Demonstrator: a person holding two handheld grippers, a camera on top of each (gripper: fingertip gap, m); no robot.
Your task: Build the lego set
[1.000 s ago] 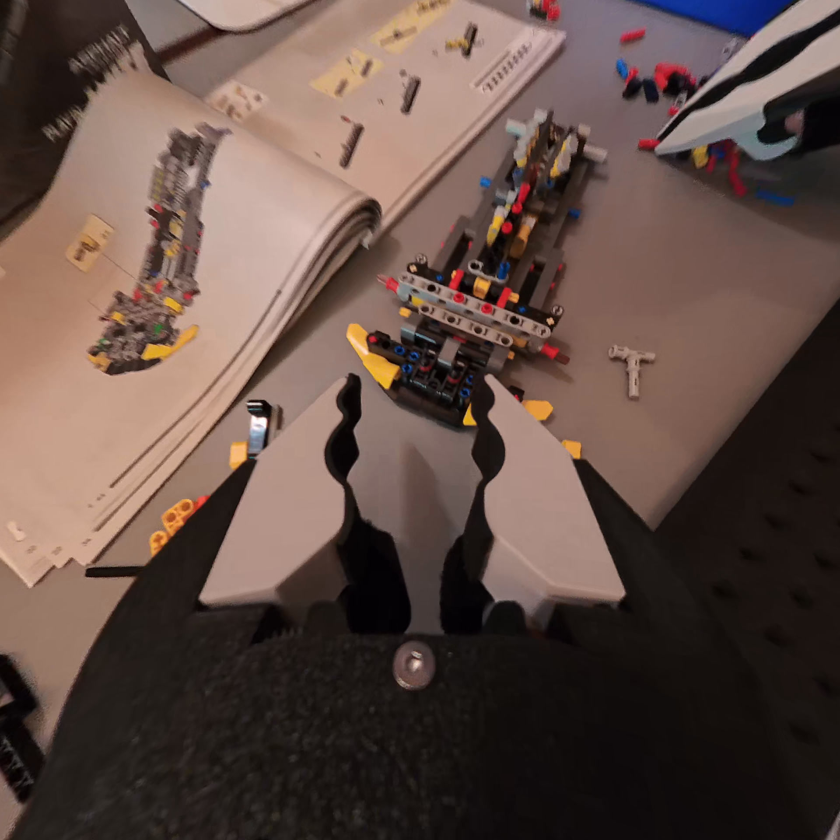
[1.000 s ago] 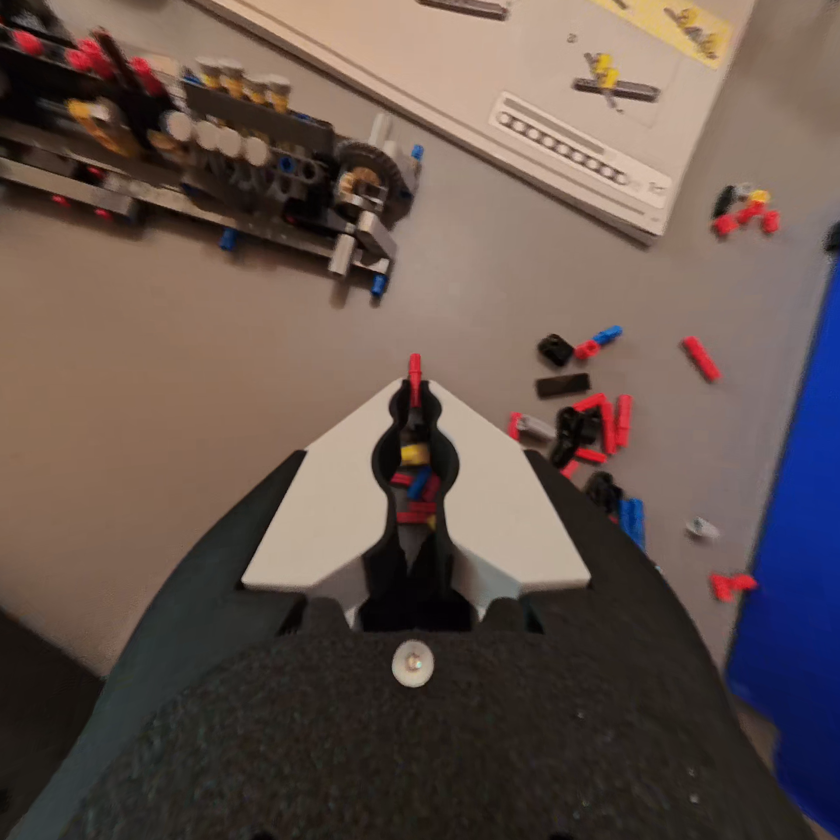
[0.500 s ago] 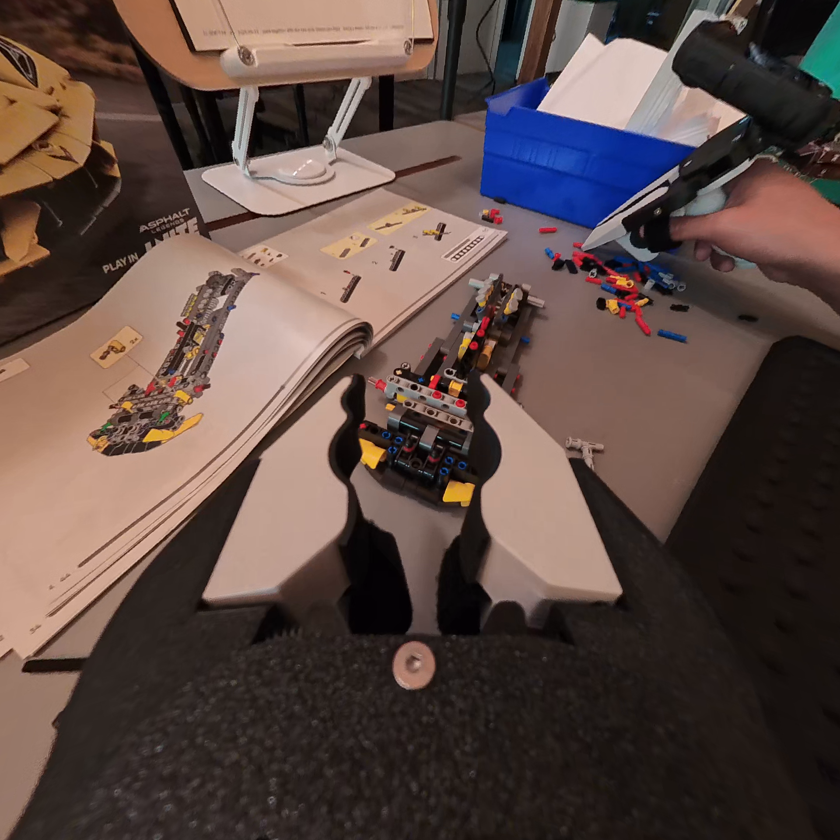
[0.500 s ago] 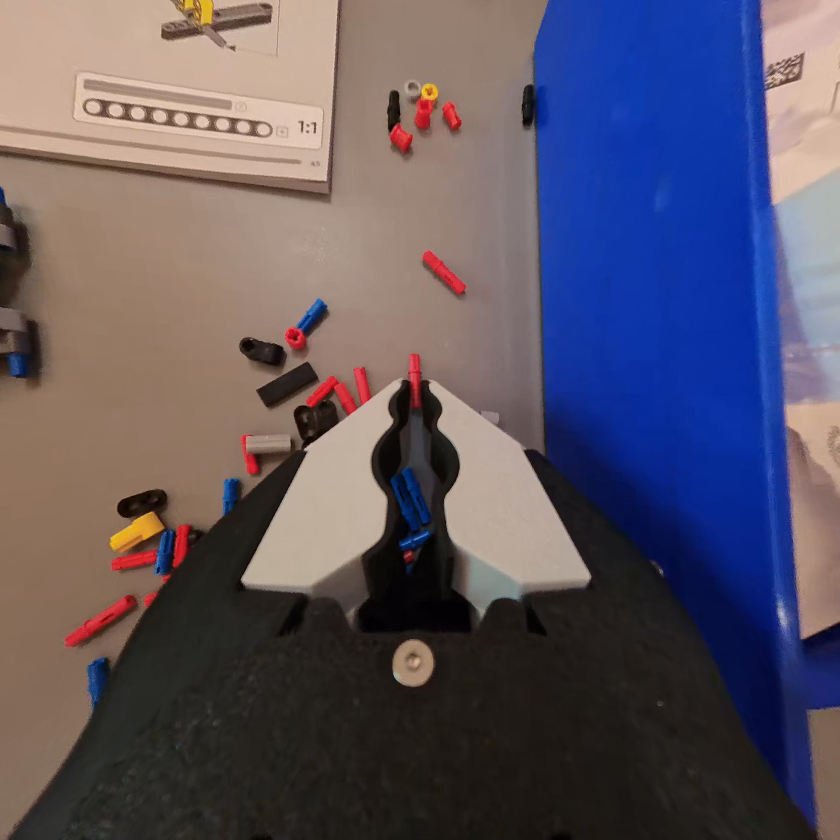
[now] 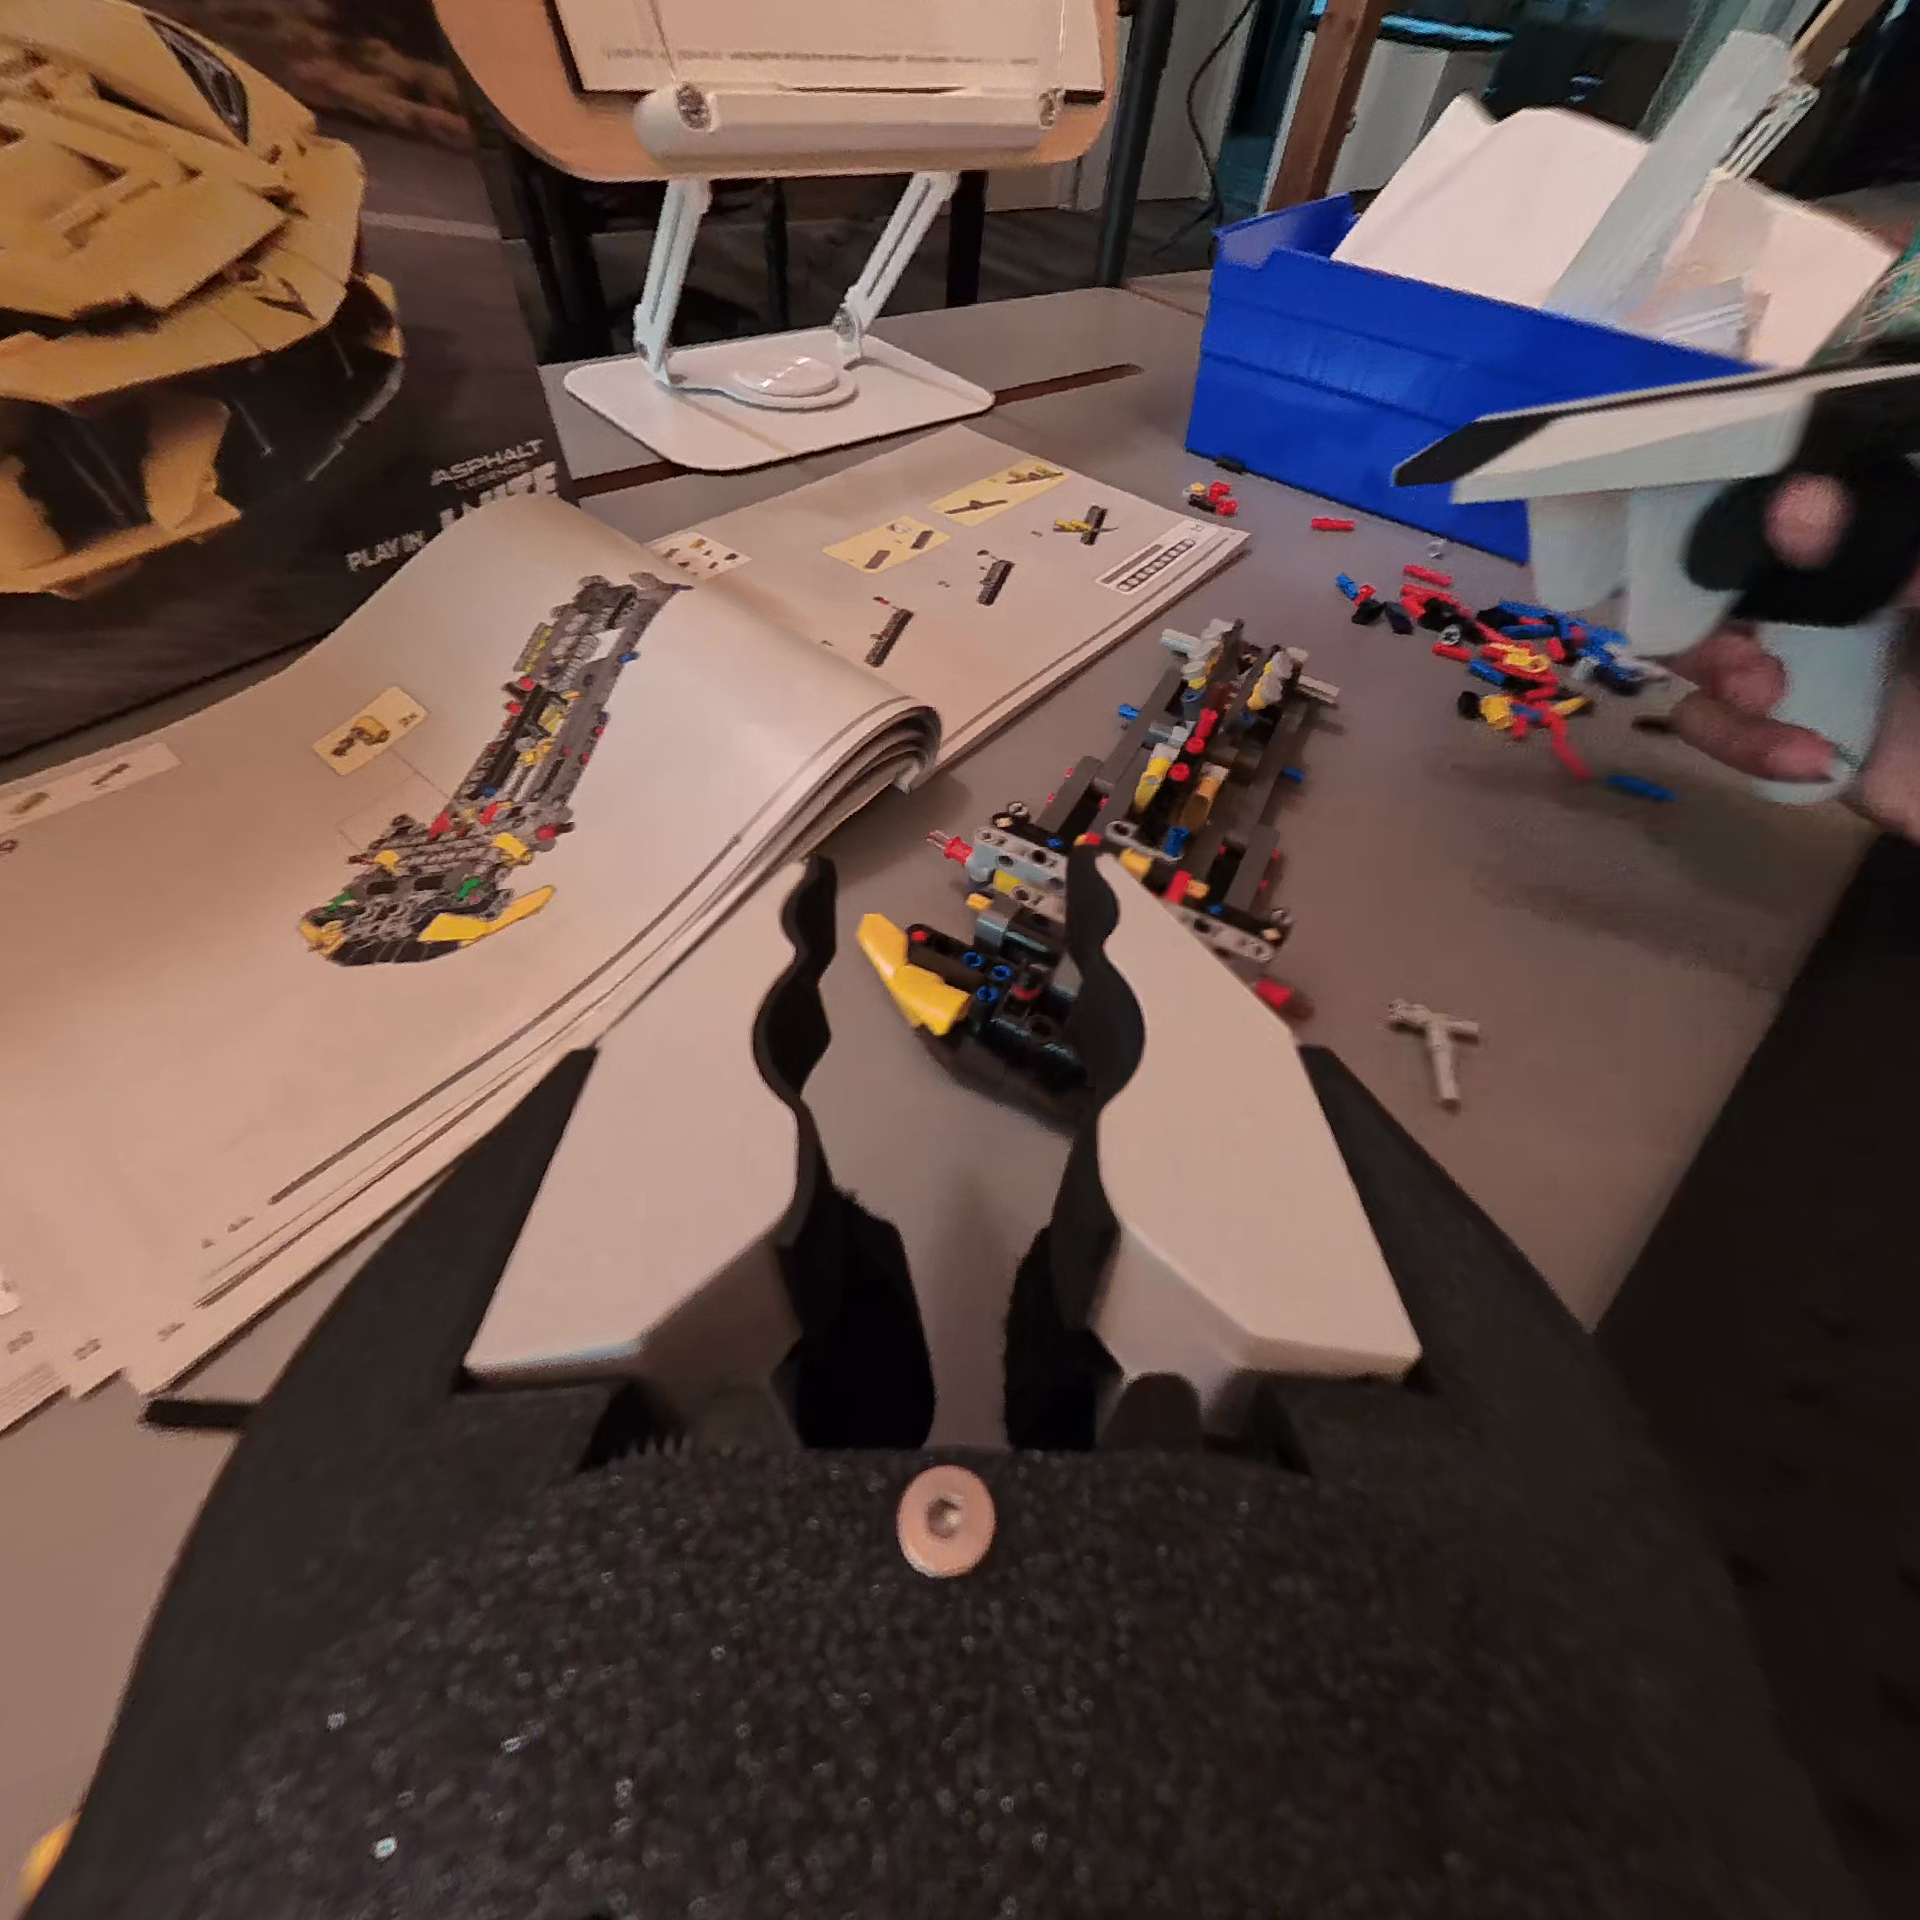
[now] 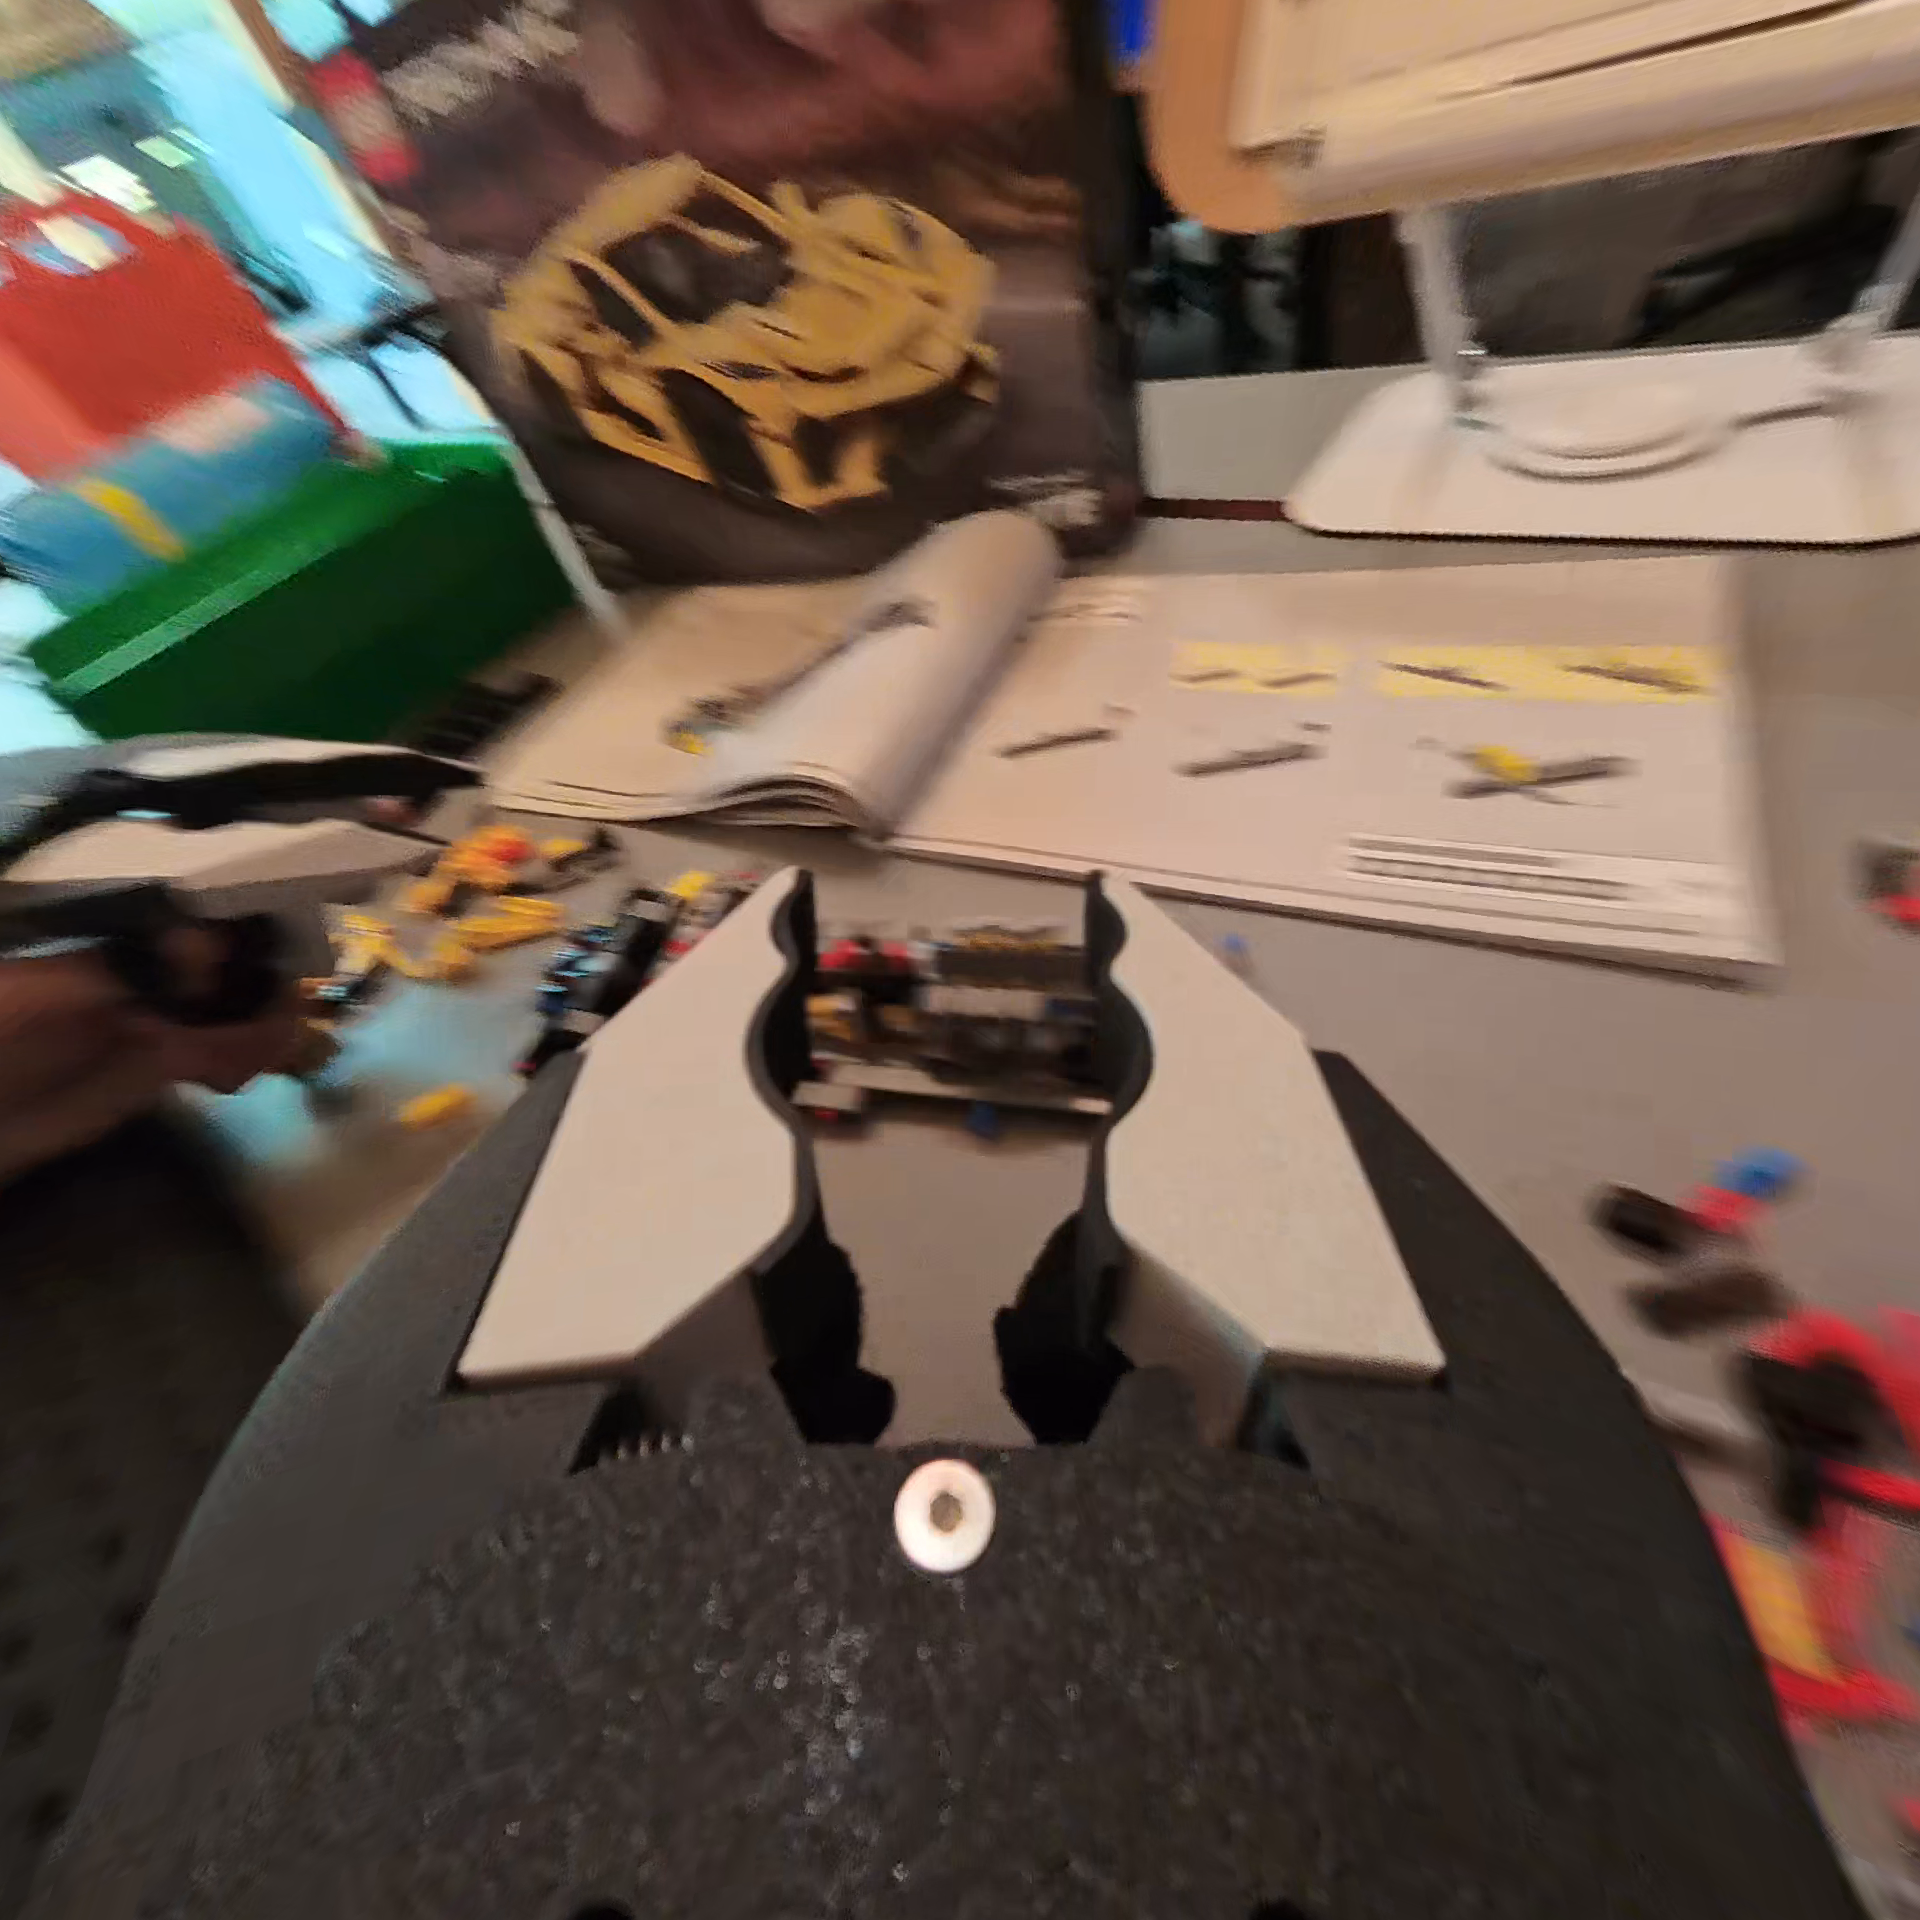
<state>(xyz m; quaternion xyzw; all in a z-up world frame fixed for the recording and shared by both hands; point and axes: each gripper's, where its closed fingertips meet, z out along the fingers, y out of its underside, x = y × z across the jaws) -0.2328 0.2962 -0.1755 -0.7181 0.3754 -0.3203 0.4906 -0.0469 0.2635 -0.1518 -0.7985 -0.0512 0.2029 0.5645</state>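
Left claw [image 5: 951, 873] gapes wide with nothing in it, tips framing the near end of the part-built lego chassis [image 5: 1122, 842] on the grey bench [image 5: 1538, 935]. Right claw [image 6: 948, 883] is spread wide too, empty, aimed at the chassis; view blurred. Open instruction book [image 5: 582, 790] lies left of the chassis, loose pieces [image 5: 1507, 665] right, by the blue bin [image 5: 1351, 364].

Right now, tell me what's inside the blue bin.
The blue bin holds white paper sheets or bags that stick up above its rim. Anything beneath them is hidden by the bin wall and the papers.
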